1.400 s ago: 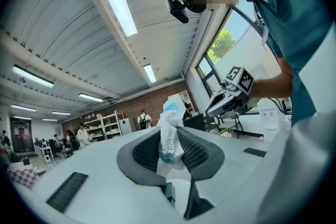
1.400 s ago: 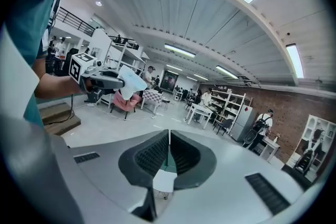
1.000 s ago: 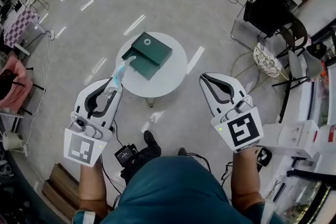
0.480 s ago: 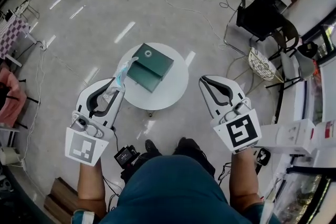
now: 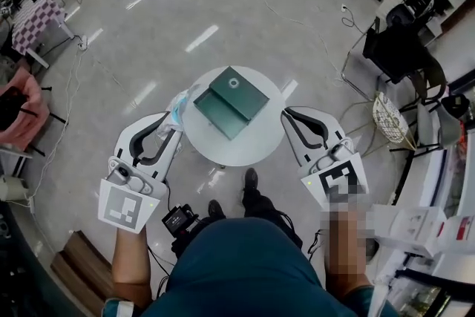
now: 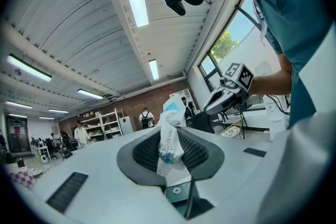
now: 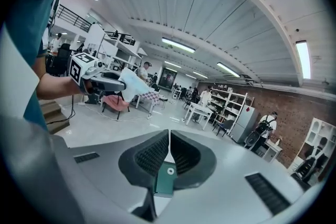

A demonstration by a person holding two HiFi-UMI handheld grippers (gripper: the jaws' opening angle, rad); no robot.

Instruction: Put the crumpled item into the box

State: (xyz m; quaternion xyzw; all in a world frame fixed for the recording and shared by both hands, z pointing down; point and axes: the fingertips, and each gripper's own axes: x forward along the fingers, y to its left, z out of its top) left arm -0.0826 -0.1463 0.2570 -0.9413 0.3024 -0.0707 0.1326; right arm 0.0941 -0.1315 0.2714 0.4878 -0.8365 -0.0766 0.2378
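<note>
A dark green box (image 5: 231, 102) with a round hole in its top lies on a small round white table (image 5: 256, 145). My left gripper (image 5: 175, 115) is at the table's left edge, shut on a crumpled white and light-blue wrapper (image 5: 179, 102) that sticks up beside the box. In the left gripper view the wrapper (image 6: 169, 145) is pinched between the pads, with the box (image 6: 177, 192) low behind them. My right gripper (image 5: 286, 115) hovers at the table's right edge, shut and empty. Its own view shows the box (image 7: 167, 176) through the closed jaws and the left gripper (image 7: 100, 80) at the left.
A wire basket (image 5: 390, 119) and dark chairs (image 5: 401, 48) stand to the right. A pink chair (image 5: 18, 111) is at the left, cables run over the floor, and a small black device (image 5: 178, 219) lies by the person's feet (image 5: 251, 178). People stand by shelves far off.
Both grippers have moved forward to the table's edges, one on each side of the box. The left gripper still holds the wrapper; the right stays shut.
</note>
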